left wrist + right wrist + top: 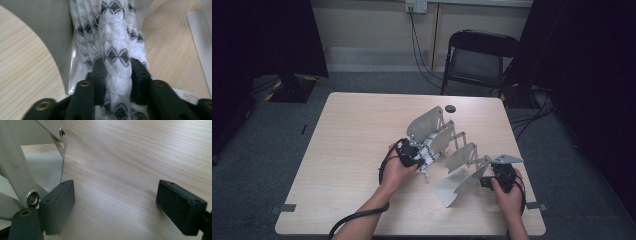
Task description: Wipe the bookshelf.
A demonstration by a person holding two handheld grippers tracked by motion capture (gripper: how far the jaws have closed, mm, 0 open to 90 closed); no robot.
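Observation:
A white knitted cloth (116, 37) with black diamond bands lies against a rack of hinged grey panels (427, 125) in the middle of the wooden table (352, 150). My left gripper (117, 63) is shut on a fold of that cloth, with both black pads pressed on it. From above, the left gripper (412, 155) sits at the rack's near left side, by the cloth (428, 147). My right gripper (116, 200) stands open over bare wood. A riveted grey strut (15, 177) of the rack is just outside its left jaw. From above, the right gripper (501, 176) is by the rack's low near panel (459, 187).
A small black disc (450, 108) lies on the table behind the rack. A black folding chair (479, 57) stands beyond the far edge. Cables trail on the floor at the right. The right gripper is close to the table's near right corner.

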